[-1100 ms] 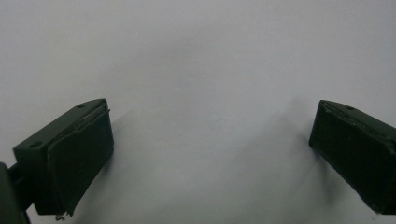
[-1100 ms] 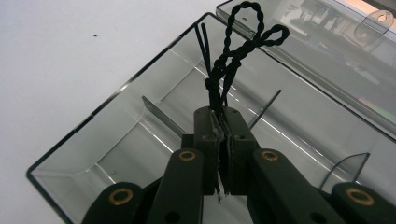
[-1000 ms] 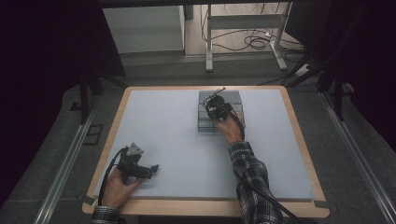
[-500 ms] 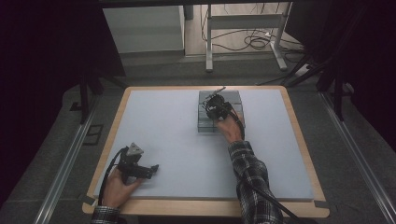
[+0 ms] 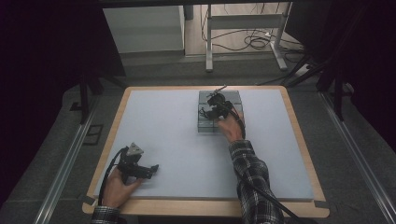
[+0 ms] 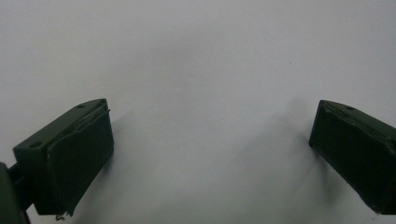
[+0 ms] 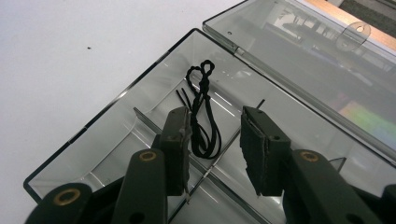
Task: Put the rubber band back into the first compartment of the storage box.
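A black cord (image 7: 203, 116), looped and knotted at its far end, lies on the floor of a compartment in the clear box (image 7: 112, 140), next to a thin divider. In the right gripper view its near loop sits just ahead of the right gripper (image 7: 215, 140) and partly behind the left-hand pad, so whether that pad touches it cannot be told. The jaws have just been opening; they now stand partly apart, and the pads do not press on the cord, which rests free in the box. The box's lid (image 7: 308, 60) is folded back flat beyond the hinge, toward the table's far edge. In the high view the box (image 5: 203, 122) sits on the far middle of the pale table (image 5: 177, 140), with the right gripper (image 5: 211, 108) over it and the plaid sleeve (image 5: 250, 177) reaching up from below. Well apart, at the near left corner, the left gripper (image 5: 152, 170) rests low on the table in the person's hand; its own view shows the jaws wide apart with only bare table between them.
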Demonstrator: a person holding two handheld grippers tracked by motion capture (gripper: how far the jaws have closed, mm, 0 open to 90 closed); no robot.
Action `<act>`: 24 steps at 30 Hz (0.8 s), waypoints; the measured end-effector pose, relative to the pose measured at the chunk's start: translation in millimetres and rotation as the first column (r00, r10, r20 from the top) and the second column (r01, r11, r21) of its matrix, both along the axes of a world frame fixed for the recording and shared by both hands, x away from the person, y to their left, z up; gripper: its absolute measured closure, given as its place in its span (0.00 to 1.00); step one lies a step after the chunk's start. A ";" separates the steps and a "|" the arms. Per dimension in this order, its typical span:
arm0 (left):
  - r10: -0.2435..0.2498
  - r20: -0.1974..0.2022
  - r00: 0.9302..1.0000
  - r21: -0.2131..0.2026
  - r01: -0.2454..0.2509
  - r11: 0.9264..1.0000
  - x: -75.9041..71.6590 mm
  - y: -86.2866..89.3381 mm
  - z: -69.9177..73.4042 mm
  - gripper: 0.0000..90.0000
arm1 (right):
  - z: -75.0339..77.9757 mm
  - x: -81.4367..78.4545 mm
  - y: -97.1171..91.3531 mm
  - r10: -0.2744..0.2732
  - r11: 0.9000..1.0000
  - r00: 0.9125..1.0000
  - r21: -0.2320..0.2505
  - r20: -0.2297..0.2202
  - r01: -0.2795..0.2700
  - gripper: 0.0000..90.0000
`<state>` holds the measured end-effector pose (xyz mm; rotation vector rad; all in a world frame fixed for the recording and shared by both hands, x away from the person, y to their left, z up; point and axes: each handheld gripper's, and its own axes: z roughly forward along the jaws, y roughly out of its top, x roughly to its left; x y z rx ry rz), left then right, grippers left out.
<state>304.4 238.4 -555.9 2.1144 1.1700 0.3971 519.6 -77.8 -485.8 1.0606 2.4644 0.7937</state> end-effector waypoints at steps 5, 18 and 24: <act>0.000 0.000 1.000 0.000 0.000 1.000 0.0 0.0 0.0 0.00 | -0.6 -1.6 0.8 0.008 1.000 1.000 0.003 -0.006 -0.008 0.69; 0.000 0.000 1.000 0.000 0.000 1.000 0.0 0.0 0.0 0.00 | 10.2 -11.5 -4.5 0.032 0.999 0.999 0.045 -0.016 -0.031 0.60; 0.000 0.000 1.000 0.000 0.000 1.000 0.0 -0.1 0.0 0.00 | 14.0 -16.5 -7.9 0.040 0.998 0.999 0.054 -0.020 -0.039 0.58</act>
